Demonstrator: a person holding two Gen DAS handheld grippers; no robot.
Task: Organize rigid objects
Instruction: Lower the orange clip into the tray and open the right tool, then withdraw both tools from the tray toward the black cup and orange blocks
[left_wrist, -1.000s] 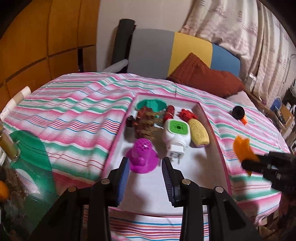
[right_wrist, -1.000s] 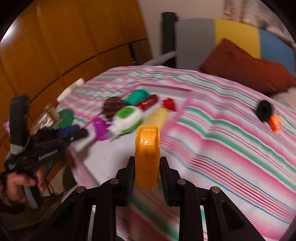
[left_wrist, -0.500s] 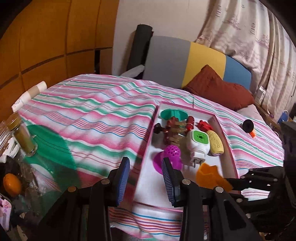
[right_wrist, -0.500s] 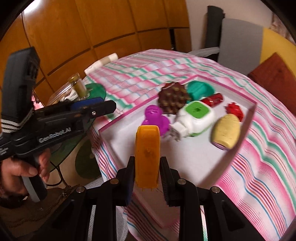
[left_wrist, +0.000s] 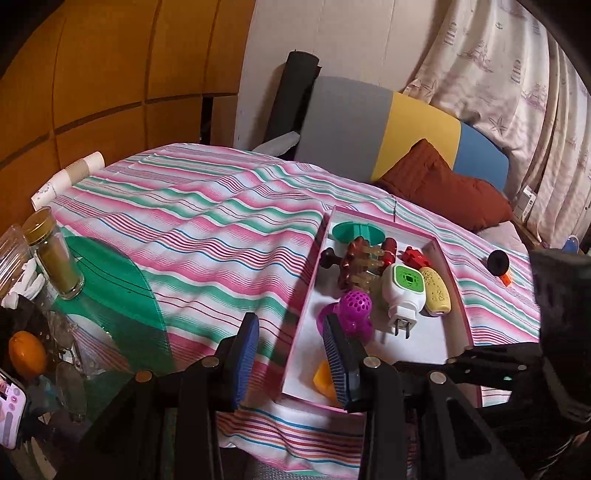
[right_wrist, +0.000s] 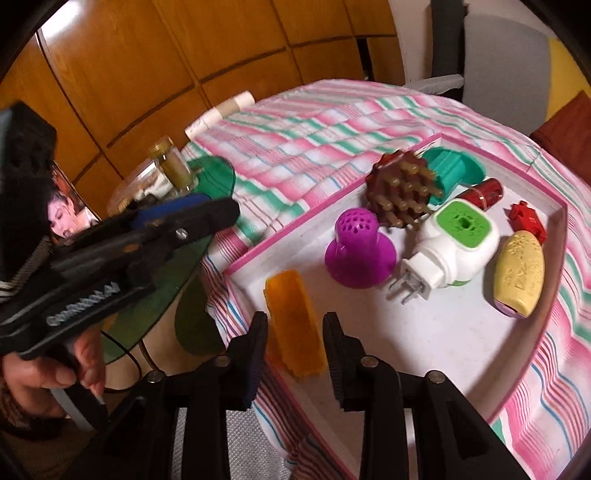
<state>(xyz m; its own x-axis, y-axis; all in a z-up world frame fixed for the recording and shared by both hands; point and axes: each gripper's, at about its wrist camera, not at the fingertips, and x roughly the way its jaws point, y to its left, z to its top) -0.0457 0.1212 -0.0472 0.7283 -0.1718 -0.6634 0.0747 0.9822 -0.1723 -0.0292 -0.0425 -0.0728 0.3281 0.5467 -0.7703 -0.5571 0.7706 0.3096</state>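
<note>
A white tray with a pink rim (right_wrist: 280, 236) lies on the striped bed. An orange plastic piece (right_wrist: 291, 325) lies flat in its near corner, also seen as an orange plastic piece (left_wrist: 323, 378) in the left wrist view. My right gripper (right_wrist: 295, 332) straddles it; its jaws are opening and the pads stand off the piece. My left gripper (left_wrist: 290, 332) hovers open and empty over the bedspread, just left of the tray rim (left_wrist: 306, 306). A purple perforated cone (right_wrist: 360, 254), a white-and-green plug-in (right_wrist: 454, 240), a yellow bar (right_wrist: 521, 273) and a brown spiky brush (right_wrist: 399, 192) sit further in.
A black ring with an orange bit (left_wrist: 498, 261) lies on the bed right of the tray. Left of the bed stands a green glass table (left_wrist: 118, 295) with a gold-lidded jar (left_wrist: 55, 258), an orange fruit (left_wrist: 26, 354) and stacked paper cups (left_wrist: 70, 177).
My right gripper brought the orange piece from over the bedspread to the tray's near corner, and its jaws have parted off it. The left gripper slid left, off the tray.
</note>
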